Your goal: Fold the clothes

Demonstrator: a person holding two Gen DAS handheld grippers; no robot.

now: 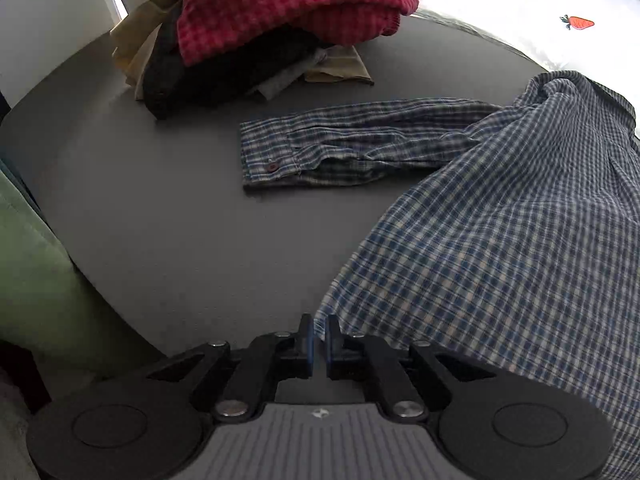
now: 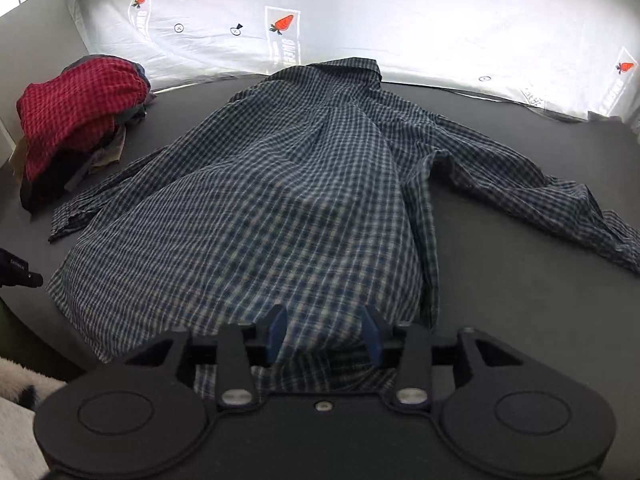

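A blue plaid shirt (image 2: 280, 184) lies spread back-up on the dark grey table (image 2: 520, 320), collar at the far edge and both sleeves out to the sides. In the left wrist view its body (image 1: 500, 240) fills the right side and its left sleeve (image 1: 340, 140) stretches left with a buttoned cuff. My left gripper (image 1: 319, 338) is shut on the shirt's near left hem corner. My right gripper (image 2: 324, 334) is open, its jaws either side of the near hem, with cloth between and under them.
A pile of clothes with a red checked garment (image 1: 280, 4) on top sits at the table's far left, also in the right wrist view (image 2: 76, 120). A white printed sheet (image 2: 360, 20) lies beyond the table. A green fabric (image 1: 32, 280) hangs off the left edge.
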